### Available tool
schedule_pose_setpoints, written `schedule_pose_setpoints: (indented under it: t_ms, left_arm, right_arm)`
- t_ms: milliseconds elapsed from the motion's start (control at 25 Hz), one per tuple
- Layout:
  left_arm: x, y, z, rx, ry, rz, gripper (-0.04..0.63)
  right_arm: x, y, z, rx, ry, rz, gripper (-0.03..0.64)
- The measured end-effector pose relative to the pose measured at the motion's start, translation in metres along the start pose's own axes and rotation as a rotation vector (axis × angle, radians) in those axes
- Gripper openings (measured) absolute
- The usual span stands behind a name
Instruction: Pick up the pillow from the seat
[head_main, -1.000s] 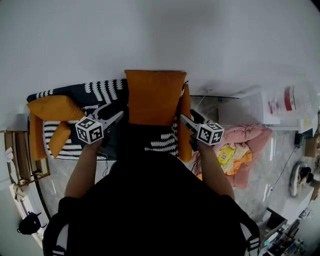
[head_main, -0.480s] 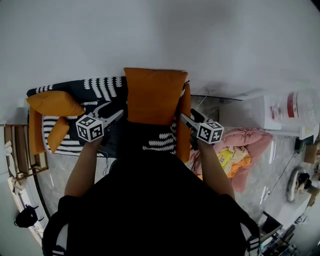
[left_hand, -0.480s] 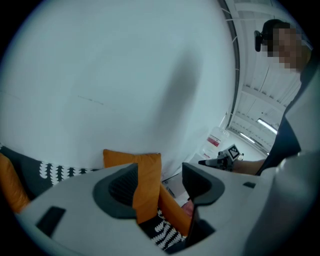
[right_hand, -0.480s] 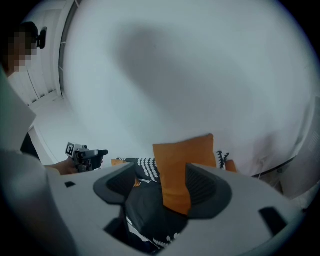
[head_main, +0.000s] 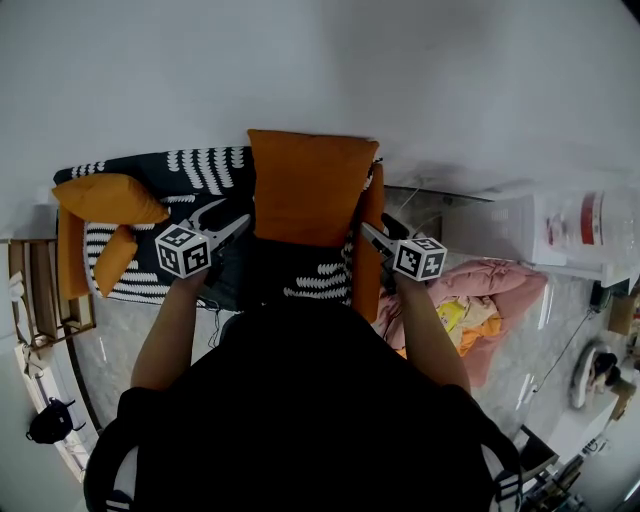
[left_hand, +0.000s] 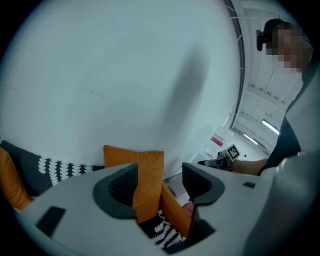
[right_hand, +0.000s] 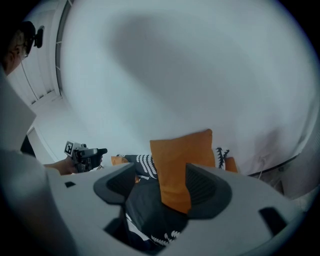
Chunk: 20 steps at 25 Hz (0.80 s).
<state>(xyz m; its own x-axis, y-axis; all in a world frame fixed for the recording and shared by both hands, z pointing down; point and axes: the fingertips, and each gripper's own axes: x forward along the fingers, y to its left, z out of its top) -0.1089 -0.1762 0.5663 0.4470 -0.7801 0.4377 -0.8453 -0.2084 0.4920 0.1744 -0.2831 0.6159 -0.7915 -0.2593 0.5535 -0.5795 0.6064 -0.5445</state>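
**Pillow** (head_main: 308, 188): orange and upright, its face turned toward me. It stood before the sofa back with its top edge against the wall, between my two claws. I could not tell whether its lower edge was clear of the seat.

**Left claw** (left_hand: 160, 172): spread wide. The pillow's left edge sat in the gap and lay against one jaw. A gap showed between the fabric and the other jaw, so nothing was pinched.

**Right claw** (right_hand: 161, 172): likewise spread. The pillow's right edge covered part of one pad and stopped short of the other jaw.

**Sofa** (head_main: 205, 175): black-and-white cover with orange arms. A second orange cushion (head_main: 105, 198) lay at its left end, well apart from the work.

**Wall** (head_main: 320, 60): bare white.

**Step in hand**, as I judged it: the grasp, with both claws placed round the pillow's side edges but not closed.

**Next move**: it called for closing both claws until every pad pressed fabric. They needed to close together so the pillow would neither twist nor slump. Both claws then had to rise level, straight up from the seat.
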Motion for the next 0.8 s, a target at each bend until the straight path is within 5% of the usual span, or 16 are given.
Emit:
schedule_pose_setpoints:
  t_ms: [800]
  left_arm:
    - [0.031,0.028,-0.032,-0.027,0.077,0.025,0.272]
  right_arm:
    - [0.046,-0.045,-0.040,0.046,0.114,-0.034,0.318]
